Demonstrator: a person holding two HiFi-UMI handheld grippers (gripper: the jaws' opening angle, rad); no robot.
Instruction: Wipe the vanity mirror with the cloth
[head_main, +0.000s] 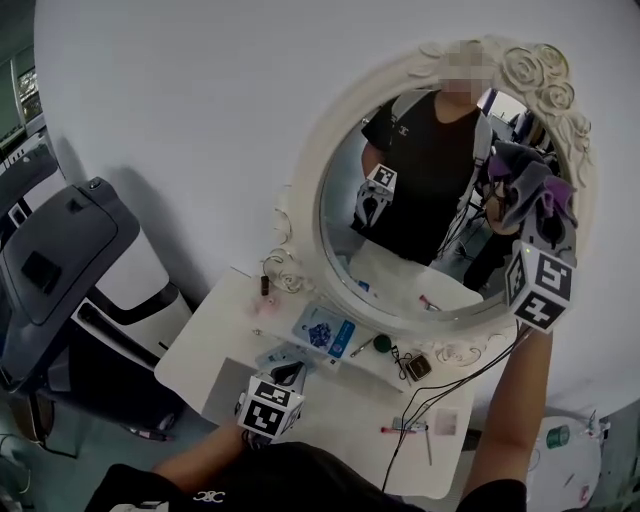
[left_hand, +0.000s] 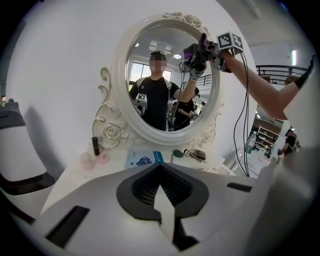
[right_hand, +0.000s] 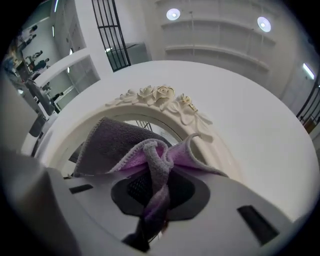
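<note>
Right gripper view alone shows jaws clenched on cloth — grey, purple-backed, bunched; head view: cloth at vanity mirror's upper right; left gripper closed, empty.

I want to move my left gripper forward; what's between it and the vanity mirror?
A blue packet lies flat on the table between the left gripper and the vanity mirror; the head view shows it best.

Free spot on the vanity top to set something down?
Bare: near-left corner of the white tabletop, left of the left gripper, and front middle between it and the black cables. Crowded: strip under the oval white mirror frame.
</note>
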